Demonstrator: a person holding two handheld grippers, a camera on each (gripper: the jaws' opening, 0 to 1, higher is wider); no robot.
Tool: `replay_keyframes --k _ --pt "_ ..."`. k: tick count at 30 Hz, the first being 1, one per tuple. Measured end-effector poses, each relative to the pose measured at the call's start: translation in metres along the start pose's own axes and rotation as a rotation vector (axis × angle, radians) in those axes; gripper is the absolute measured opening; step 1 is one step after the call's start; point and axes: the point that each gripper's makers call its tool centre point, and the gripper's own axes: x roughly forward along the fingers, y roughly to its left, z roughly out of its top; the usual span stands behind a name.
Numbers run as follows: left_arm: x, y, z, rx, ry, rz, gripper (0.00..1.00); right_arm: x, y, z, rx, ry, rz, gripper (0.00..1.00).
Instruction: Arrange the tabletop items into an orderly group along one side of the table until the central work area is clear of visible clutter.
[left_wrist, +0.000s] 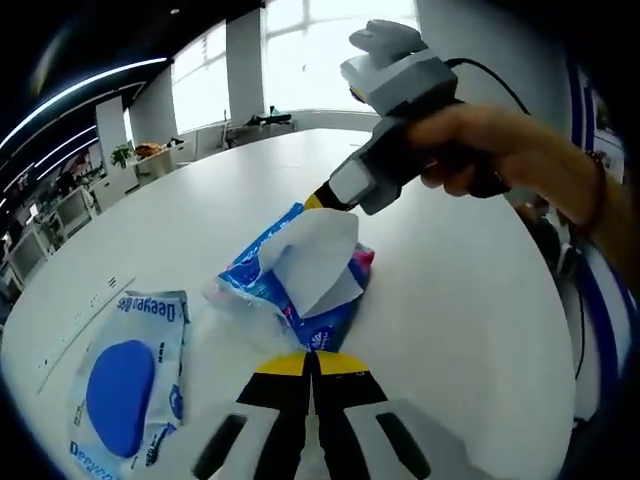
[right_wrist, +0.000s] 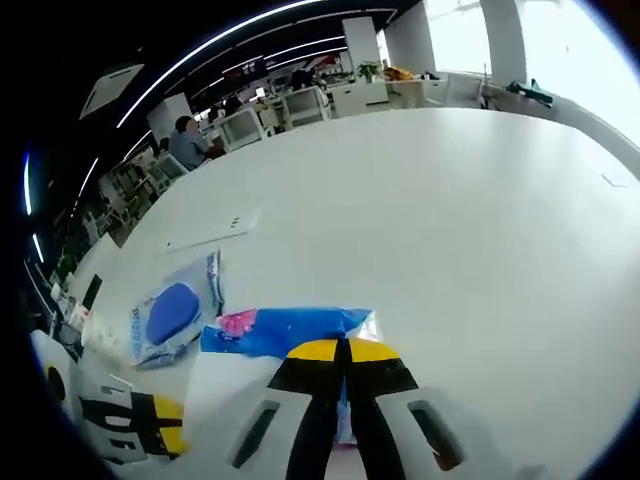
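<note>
White surface (left_wrist: 470, 300): both tools shut, right (right_wrist: 343, 352) pinching the tissue pack (left_wrist: 300, 275), left (left_wrist: 312, 362) empty at six o'clock; I feared tissues tearing free.

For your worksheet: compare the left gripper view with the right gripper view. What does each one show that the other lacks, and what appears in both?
Left gripper view alone: the person's hand holding the right gripper at the tissue pack, and a white tissue sticking up from it.

Right gripper view alone: a seated person among distant desks, and the left gripper entering at lower left.

Both: the white table, the blue tissue pack, the wipes pack with its blue oval, and each view's own jaws closed together.
</note>
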Motion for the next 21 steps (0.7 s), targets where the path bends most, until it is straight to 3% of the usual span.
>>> replay_keyframes --k 7,11,14,17,21 --pt "-0.001 -0.001 0.001 0.014 0.0 -0.008 0.0 0.002 -0.001 0.003 0.012 0.002 0.01 0.0" --pt "-0.008 0.003 0.008 -0.046 -0.036 0.0 0.15 -0.001 -0.003 0.004 0.045 -0.001 0.008 0.05" --pt "-0.013 0.009 0.012 -0.123 -0.061 0.01 0.15 -0.003 -0.004 0.005 0.051 -0.005 0.004 0.08" --pt "-0.018 0.008 0.013 -0.222 -0.081 -0.024 0.16 -0.004 -0.005 0.006 0.049 -0.008 -0.003 0.09" --pt "-0.02 0.014 0.01 -0.21 -0.086 0.013 0.16 -0.005 -0.004 0.008 0.061 -0.014 0.004 0.1"
